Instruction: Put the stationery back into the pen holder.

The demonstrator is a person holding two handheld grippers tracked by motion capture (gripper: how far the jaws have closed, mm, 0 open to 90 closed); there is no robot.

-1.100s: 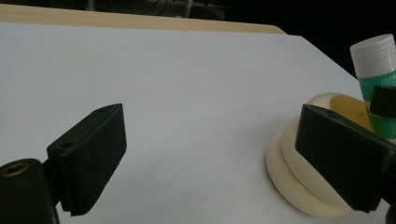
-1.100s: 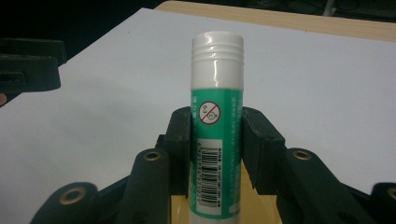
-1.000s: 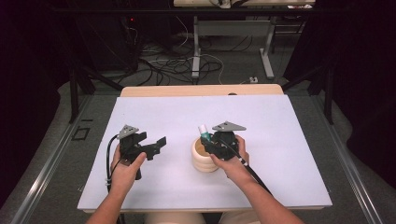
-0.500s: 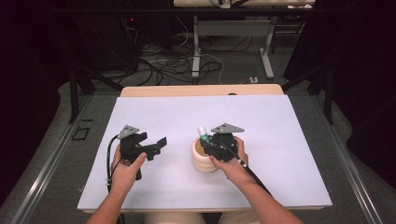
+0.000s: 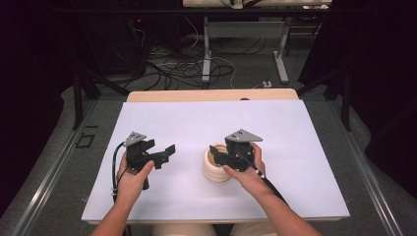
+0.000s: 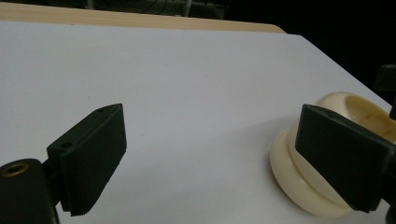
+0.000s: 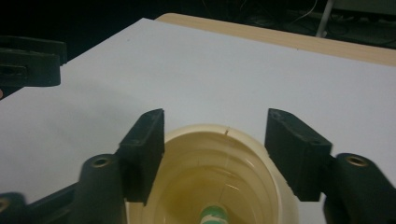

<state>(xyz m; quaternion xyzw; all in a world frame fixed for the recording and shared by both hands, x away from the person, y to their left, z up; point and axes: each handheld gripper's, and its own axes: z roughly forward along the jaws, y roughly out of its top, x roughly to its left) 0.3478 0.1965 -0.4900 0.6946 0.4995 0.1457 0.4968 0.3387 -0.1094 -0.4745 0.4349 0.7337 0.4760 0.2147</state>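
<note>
Jaws on both grippers are spread wide and neither one is pinching anything. From the high view, the left gripper (image 5: 164, 153) sits over bare white table (image 5: 305, 147), well off to the side of the cream ribbed pot (image 5: 215, 169), while the right gripper (image 5: 218, 153) hovers right above the pot's mouth.

The right gripper view gives what the overhead can't: it looks straight down inside the pot (image 7: 212, 186), and at the bottom edge there's a small green-and-white tip (image 7: 212, 217) of something poking up in there, can't tell what. The rim has a tiny notch at the far side, and the walls look glossy and yellowish.

The left gripper view catches the pot (image 6: 299, 177) from the side, showing the stepped, bulging rings near its base.
</note>
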